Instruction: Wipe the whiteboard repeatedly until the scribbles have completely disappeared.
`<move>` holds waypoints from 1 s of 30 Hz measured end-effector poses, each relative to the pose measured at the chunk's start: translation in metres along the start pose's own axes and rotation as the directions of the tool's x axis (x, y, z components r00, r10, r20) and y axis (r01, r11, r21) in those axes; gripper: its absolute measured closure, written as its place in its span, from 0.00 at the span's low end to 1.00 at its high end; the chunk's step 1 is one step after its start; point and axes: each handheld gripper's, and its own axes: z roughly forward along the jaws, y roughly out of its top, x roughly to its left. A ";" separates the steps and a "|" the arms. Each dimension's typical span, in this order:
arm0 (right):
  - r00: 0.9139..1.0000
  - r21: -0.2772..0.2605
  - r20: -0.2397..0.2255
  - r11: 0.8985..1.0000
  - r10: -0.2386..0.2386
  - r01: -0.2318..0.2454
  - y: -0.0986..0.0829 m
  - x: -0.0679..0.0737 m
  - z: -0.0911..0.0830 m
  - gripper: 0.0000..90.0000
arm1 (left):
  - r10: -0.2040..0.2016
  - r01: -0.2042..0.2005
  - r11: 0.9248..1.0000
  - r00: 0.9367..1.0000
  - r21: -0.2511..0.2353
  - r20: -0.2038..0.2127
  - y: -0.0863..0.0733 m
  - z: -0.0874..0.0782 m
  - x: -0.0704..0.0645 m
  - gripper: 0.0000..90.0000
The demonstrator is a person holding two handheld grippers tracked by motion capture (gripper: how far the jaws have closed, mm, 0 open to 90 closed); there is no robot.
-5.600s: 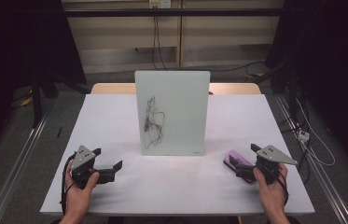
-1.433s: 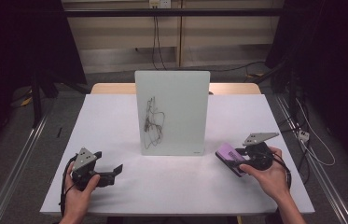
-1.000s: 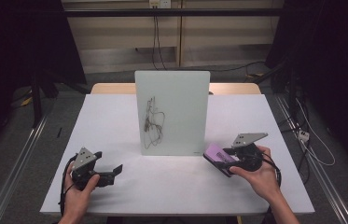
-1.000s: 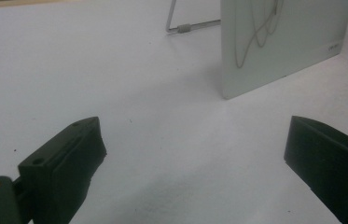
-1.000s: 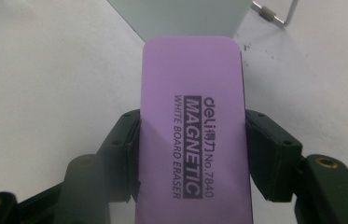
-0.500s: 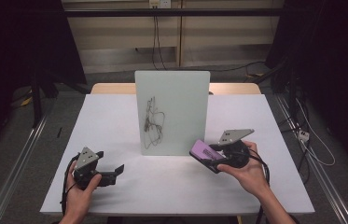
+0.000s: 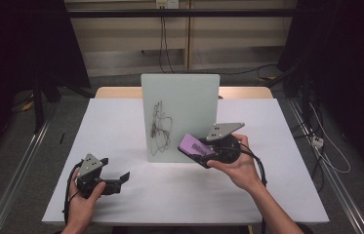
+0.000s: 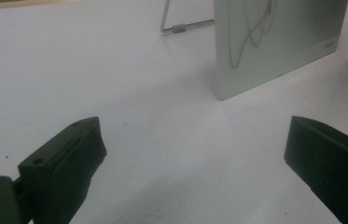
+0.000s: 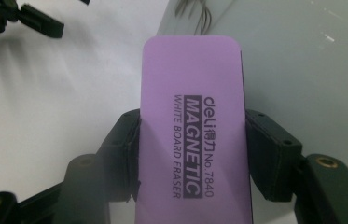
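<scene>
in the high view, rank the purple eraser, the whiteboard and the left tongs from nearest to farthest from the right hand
1. Purple eraser: clamped in the right tongs that the right hand holds, just up and left of it.
2. Whiteboard: standing upright at the table's middle, just beyond the eraser.
3. Left tongs: far across, by the table's near left edge.

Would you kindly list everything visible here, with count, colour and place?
Table: one, white top, centre of the high view.
Whiteboard: one, pale white-grey with dark scribbles, upright at mid-table on a wire stand.
Eraser: one, purple with dark print, clamped in the right hand-held gripper, just in front of the board's lower right.
Cables: several, dark and white, on the floor right of the table.
Left hand-held gripper: one, black, jaws wide apart, near the table's front left.
Right hand-held gripper: one, black, shut on the eraser.
Hands: two, one on each gripper.
</scene>
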 end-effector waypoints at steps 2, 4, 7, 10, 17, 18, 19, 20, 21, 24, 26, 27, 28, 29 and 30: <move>1.000 -0.004 0.002 1.000 -0.004 0.004 0.003 0.000 0.001 0.46 | 0.000 0.000 1.000 1.000 0.000 0.001 0.000 0.000 0.000 0.05; 1.000 -0.008 0.005 1.000 -0.022 0.022 0.013 0.000 0.005 0.46 | 0.001 -0.001 1.000 1.000 0.000 0.001 0.000 0.000 0.000 0.05; 0.999 -0.012 0.012 0.999 -0.035 0.035 0.020 0.000 0.008 0.46 | 0.000 0.000 1.000 1.000 0.001 0.003 0.000 0.000 0.000 0.05; 0.998 -0.021 0.020 0.998 -0.056 0.057 0.031 0.000 0.012 0.46 | -0.001 0.001 1.000 1.000 0.002 0.004 0.000 0.000 0.000 0.05; 0.994 -0.033 0.032 0.993 -0.109 0.110 0.051 0.003 0.022 0.46 | 0.006 -0.006 1.000 1.000 0.010 0.013 0.000 0.001 0.000 0.05; 0.993 -0.037 0.033 0.993 -0.111 0.113 0.054 0.002 0.023 0.46 | 0.003 -0.003 1.000 1.000 0.010 0.013 -0.001 0.001 0.000 0.05; 0.993 -0.040 0.034 0.993 -0.113 0.114 0.056 0.002 0.024 0.46 | 0.006 -0.006 1.000 1.000 0.009 0.013 -0.001 0.001 0.000 0.05; 0.993 -0.040 0.033 0.992 -0.116 0.117 0.059 0.001 0.025 0.46 | 0.005 -0.005 1.000 1.000 0.009 0.013 0.000 0.001 0.000 0.05; 0.993 -0.045 0.028 0.992 -0.118 0.119 0.061 0.001 0.025 0.46 | 0.005 -0.005 1.000 1.000 0.009 0.015 0.000 0.001 0.000 0.05; 0.993 -0.059 0.024 0.991 -0.118 0.119 0.067 -0.001 0.027 0.46 | 0.003 -0.003 1.000 1.000 0.009 0.015 0.000 0.001 0.001 0.05; 0.992 -0.063 0.026 0.990 -0.123 0.124 0.071 -0.003 0.028 0.46 | -0.003 0.002 1.000 1.000 0.009 0.017 -0.001 0.001 0.000 0.05; 0.992 -0.067 0.032 0.990 -0.123 0.124 0.074 -0.003 0.028 0.46 | -0.001 0.001 1.000 1.000 0.009 0.018 -0.001 0.001 0.000 0.05; 0.992 -0.070 0.036 0.990 -0.124 0.126 0.077 -0.004 0.028 0.46 | -0.004 0.004 1.000 1.000 0.006 0.018 -0.001 0.001 0.000 0.05; 0.991 -0.075 0.040 0.989 -0.124 0.127 0.080 -0.005 0.029 0.46 | 0.003 -0.003 1.000 1.000 0.007 0.016 0.000 0.001 0.000 0.05; 0.990 -0.077 0.048 0.988 -0.130 0.133 0.083 -0.005 0.029 0.46 | 0.006 -0.006 1.000 1.000 0.009 0.017 0.000 0.001 0.000 0.05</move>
